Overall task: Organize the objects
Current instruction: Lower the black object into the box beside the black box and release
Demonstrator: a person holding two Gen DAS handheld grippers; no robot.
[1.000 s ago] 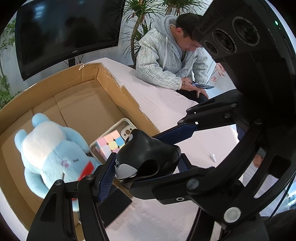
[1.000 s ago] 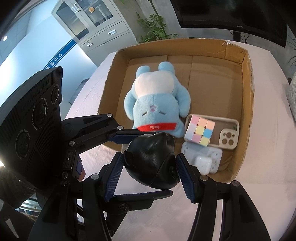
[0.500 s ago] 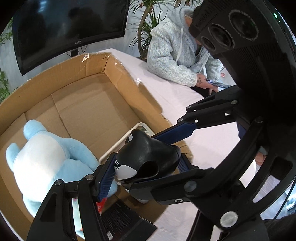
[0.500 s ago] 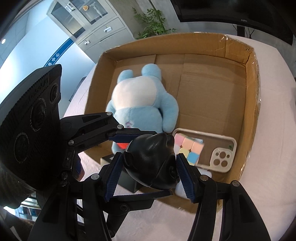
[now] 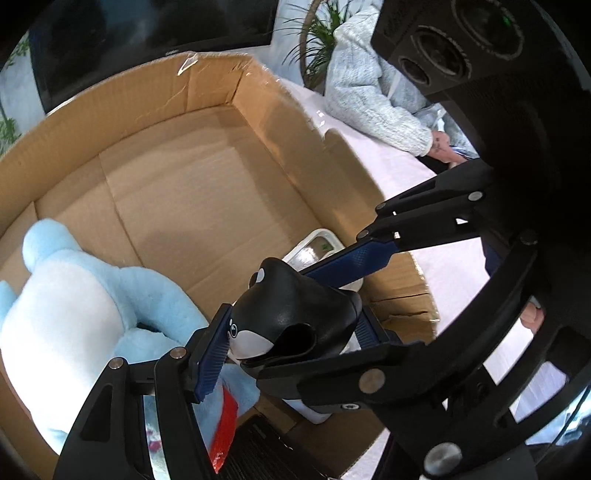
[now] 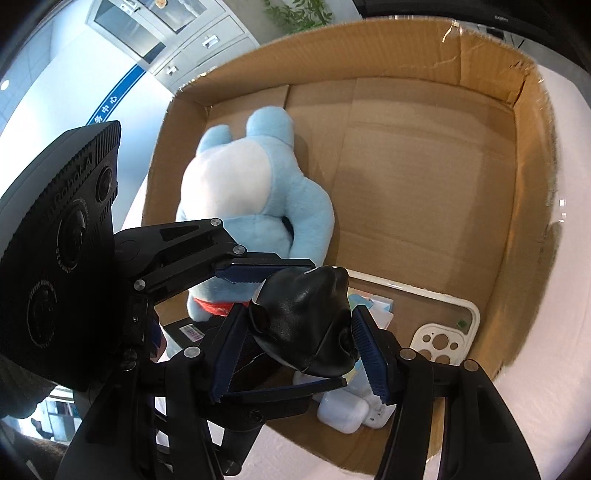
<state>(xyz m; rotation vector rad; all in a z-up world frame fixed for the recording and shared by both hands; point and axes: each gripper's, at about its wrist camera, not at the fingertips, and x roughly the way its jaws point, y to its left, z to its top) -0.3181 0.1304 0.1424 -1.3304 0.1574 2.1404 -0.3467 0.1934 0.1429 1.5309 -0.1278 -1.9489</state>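
White surface carries a cardboard box (image 6: 532, 155)—both tongs, left tongs (image 5: 291, 332) and right tongs (image 6: 301, 350), pinch one orca toy (image 5: 291, 314) over it, presumably for steady lowering.

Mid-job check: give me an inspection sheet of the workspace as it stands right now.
Surface: table with a pale cloth, carrying an open cardboard box.
Job's things: orca toy held over the box by both grippers; in the box, blue plush, phone case, white earbud case, pastel cube partly hidden.
Clutter: a dark barcoded item beside the plush.
Grippers: left gripper and right gripper both clamp the orca.
Cables: nothing seen.
Surroundings: seated person in a grey hoodie, monitor, plant, filing cabinet.
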